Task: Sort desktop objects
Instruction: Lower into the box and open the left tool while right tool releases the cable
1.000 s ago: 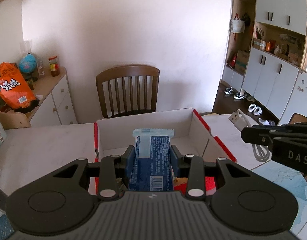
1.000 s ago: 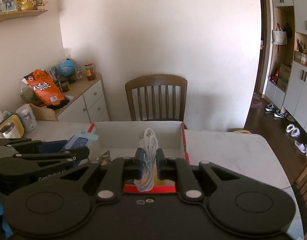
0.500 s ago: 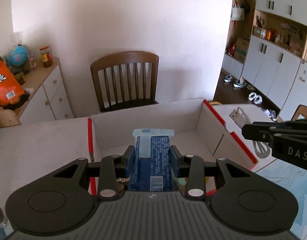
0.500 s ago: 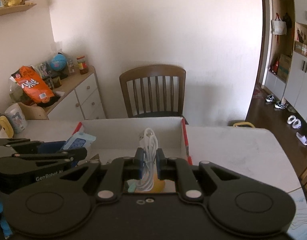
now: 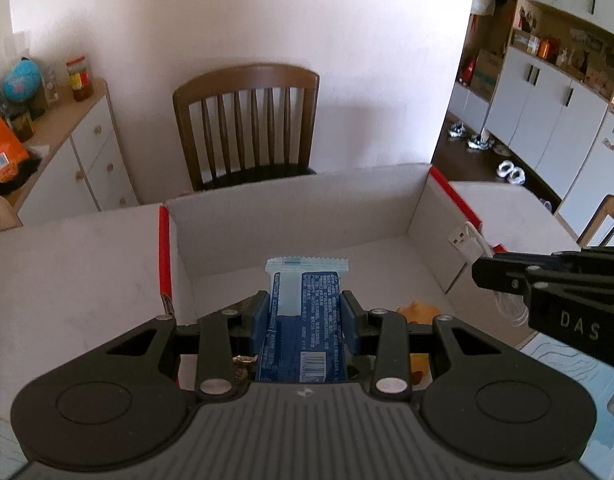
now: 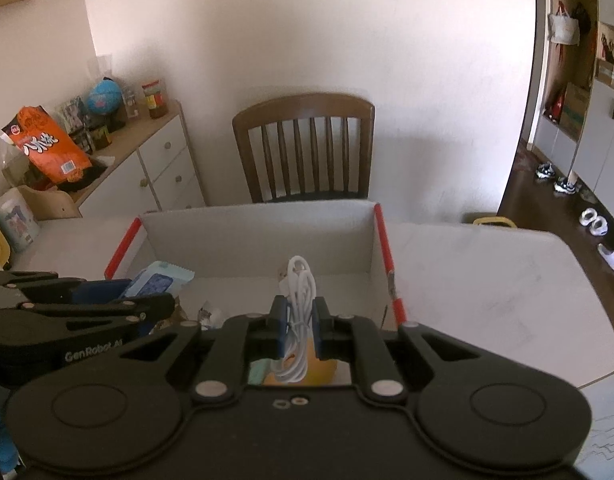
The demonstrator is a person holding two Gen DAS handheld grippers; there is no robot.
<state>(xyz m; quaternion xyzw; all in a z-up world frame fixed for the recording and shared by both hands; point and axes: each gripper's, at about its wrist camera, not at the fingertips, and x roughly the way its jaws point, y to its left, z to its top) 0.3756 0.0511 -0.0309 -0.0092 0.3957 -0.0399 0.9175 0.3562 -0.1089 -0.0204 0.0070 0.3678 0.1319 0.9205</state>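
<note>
**Two grippers over the open box, each with something in its grip**

The left gripper [image 5: 305, 312] is clamped on a blue snack packet [image 5: 305, 300], its blue pads [image 5: 260, 316] pressed against both long edges; the packet's crimped pale end sticks out forward, over the inside of the cardboard box [image 5: 291, 216]. The right gripper [image 6: 299, 320] is closed narrowly on a bundled white USB cable [image 6: 298, 292], the loops standing up between the pads and hanging below them, also above the box's interior. From the left wrist view the cable's plug [image 5: 461, 236] shows just beside the box's right wall, with the right gripper's black body coming in from that side.

The box is white inside with red edges [image 6: 385, 256] and sits open on a pale, faintly marbled table [image 6: 487, 280]. Down in the box, near its close end, lie an orange-yellow object [image 5: 419, 310] and some small crinkled wrappers [image 6: 211, 314]; I cannot make out what they are.

Beyond the table a dark wooden slat-back chair [image 6: 307, 148] stands against a plain white wall. To the left, a white sideboard [image 6: 163, 168] with a wooden top carries a small globe [image 6: 103, 96], a jar [image 6: 154, 100] and an orange snack bag [image 6: 47, 148]. To the right the room opens onto a dark wood floor with white cabinets [image 5: 547, 116], open shelves and several pairs of shoes [image 5: 471, 138] along their foot.
</note>
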